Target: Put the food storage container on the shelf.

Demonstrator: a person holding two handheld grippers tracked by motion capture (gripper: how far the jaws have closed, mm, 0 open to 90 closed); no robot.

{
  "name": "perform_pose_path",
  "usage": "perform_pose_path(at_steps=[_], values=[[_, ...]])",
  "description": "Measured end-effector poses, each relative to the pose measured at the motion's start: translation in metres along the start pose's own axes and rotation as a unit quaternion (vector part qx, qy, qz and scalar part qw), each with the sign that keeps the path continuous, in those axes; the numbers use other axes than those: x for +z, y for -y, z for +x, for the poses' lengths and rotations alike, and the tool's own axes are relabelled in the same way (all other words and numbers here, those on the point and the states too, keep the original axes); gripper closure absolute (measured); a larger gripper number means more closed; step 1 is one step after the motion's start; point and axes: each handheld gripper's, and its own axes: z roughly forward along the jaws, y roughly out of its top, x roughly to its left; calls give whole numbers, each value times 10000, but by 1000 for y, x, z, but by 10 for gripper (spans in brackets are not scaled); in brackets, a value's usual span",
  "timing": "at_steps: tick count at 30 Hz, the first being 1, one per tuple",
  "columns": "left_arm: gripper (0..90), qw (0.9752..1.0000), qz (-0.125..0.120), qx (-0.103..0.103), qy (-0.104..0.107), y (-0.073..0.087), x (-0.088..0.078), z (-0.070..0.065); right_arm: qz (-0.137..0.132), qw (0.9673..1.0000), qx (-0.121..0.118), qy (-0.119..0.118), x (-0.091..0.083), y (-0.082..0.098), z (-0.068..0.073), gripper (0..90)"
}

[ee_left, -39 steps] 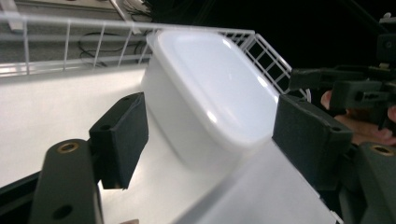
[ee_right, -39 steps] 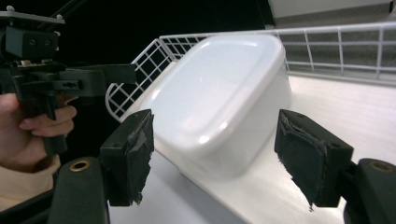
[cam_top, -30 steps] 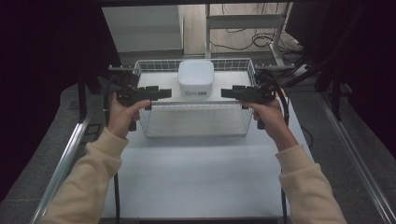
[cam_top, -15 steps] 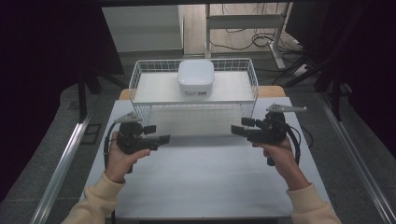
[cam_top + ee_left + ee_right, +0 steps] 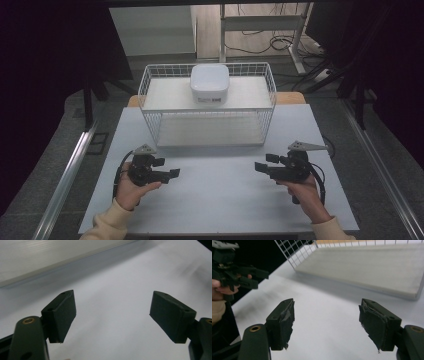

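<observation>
Two grippers sit low over the white table (image 5: 215, 200), one in each of my hands, and both point in toward the middle. On the left, my left hand (image 5: 131, 187) holds the left gripper (image 5: 170, 173) near the front of the table. Its jaws are spread wide apart with nothing between them, and I see just bare table under them in the left gripper view. Behind, in the middle at the far side, stands a white wire basket (image 5: 150, 85) with a flat pale board inside. A white box with round corners (image 5: 209, 84) rests up at the far rim of the basket. On the right, my right hand (image 5: 304, 192) holds the right gripper (image 5: 260, 167), well apart from the left one. Its jaws are spread wide too and hold nothing. In the right gripper view the pads (image 5: 285, 320) look torn and rough at the edges, and the basket is just ahead
</observation>
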Motion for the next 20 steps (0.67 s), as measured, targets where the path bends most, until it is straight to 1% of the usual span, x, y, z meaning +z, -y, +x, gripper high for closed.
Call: perform_pose_path(at_steps=[1,3,5,10,11,17,20], values=[[209,10000,-3,-5,0,0,0,0,62,9999,-42,82,3,5,-1,279],[209,10000,-10,-10,-9,0,0,0,87,9999,-54,93,4,6,-1,279],[208,10000,-13,-13,-18,1,1,0,182,9998,-47,71,9,10,-2,279],[206,10000,84,-8,-37,4,6,0,367,9992,-115,131,18,16,-1,279],[206,10000,82,-2,-35,4,6,-1,359,9991,-172,152,18,16,1,279],[206,10000,23,-30,-56,4,4,0,241,9993,-164,215,14,15,0,279],[207,9999,44,-15,-94,4,4,0,219,9995,-148,181,13,14,0,278]])
